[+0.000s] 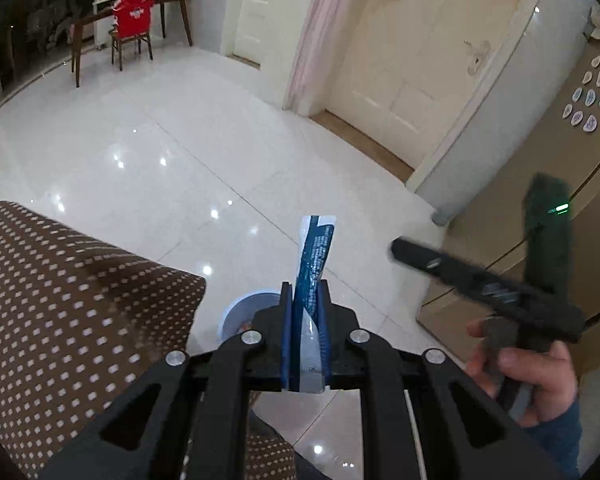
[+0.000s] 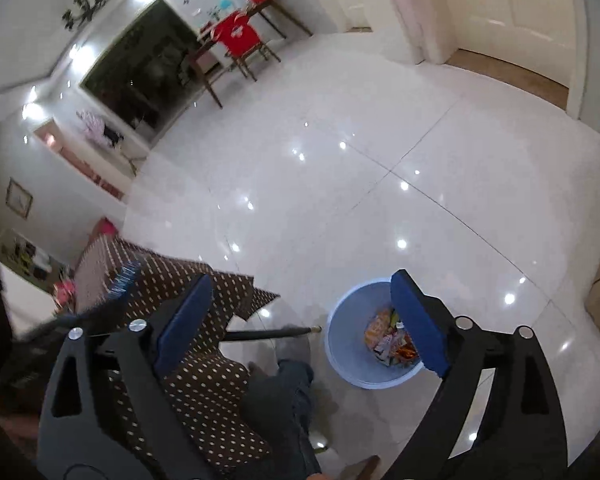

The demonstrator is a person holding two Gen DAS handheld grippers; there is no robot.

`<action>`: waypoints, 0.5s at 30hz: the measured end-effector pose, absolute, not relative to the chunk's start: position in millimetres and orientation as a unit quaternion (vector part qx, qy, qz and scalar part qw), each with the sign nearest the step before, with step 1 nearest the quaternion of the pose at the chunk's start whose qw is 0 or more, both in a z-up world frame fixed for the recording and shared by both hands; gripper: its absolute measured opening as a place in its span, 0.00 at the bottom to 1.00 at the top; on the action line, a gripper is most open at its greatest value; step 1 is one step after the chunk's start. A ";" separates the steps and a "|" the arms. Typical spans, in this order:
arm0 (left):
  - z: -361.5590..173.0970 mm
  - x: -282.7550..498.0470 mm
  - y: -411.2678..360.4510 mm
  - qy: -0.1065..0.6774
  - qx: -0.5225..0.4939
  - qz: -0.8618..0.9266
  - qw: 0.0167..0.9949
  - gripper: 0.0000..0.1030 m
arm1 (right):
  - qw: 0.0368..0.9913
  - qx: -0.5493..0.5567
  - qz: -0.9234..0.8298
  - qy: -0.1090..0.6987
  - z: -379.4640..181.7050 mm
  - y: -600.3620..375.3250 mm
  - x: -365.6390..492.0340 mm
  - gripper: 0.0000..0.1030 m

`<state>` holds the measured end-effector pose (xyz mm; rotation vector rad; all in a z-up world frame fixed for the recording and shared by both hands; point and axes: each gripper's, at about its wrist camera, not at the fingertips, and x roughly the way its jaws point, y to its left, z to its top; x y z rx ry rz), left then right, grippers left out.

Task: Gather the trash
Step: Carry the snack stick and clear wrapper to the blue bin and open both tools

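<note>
2 grippers: left gripper (image 1: 305, 292) clamped on blue-white wrapper (image 1: 314, 256), right gripper (image 2: 300, 304) spread wide above trash bin (image 2: 340, 344).

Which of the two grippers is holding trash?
The left gripper: its jaws clamp a blue-and-white wrapper. The right gripper is open and empty above the blue bin.

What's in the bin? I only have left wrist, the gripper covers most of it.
Observer: Right wrist looks into the light blue bin: a small pile of colourful snack wrappers at the bottom.
Operator: Is the right gripper carrying anything?
Observer: No. The right gripper is wide open and empty, its right pad over the bin's rim.
Operator: Where's the bin relative to the table?
Observer: On the white tile floor, just off the corner of the brown dotted tablecloth, beside the person's knee.
</note>
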<state>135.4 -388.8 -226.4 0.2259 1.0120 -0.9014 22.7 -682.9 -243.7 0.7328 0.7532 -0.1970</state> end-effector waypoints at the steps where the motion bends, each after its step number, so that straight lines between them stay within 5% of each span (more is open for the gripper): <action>1: -230.0 137.2 -390.8 0.470 0.107 -0.418 0.770 0.11 | 0.862 0.352 -0.095 0.353 -241.4 -683.4 21.5 0.88; 5: -247.1 146.9 -414.3 0.491 0.123 -0.420 0.754 0.19 | 0.870 0.355 -0.095 0.330 -225.4 -691.7 13.5 0.89; 7: -253.9 152.0 -414.0 0.503 0.129 -0.414 0.748 0.62 | 0.872 0.356 -0.094 0.323 -221.0 -692.5 12.5 0.91; 9: -252.5 153.7 -410.8 0.491 0.128 -0.402 0.762 0.77 | 0.874 0.355 -0.093 0.317 -217.6 -692.2 11.0 0.91; 15: -241.7 153.0 -397.8 0.471 0.135 -0.388 0.781 0.82 | 0.875 0.349 -0.092 0.323 -220.3 -684.8 17.6 0.94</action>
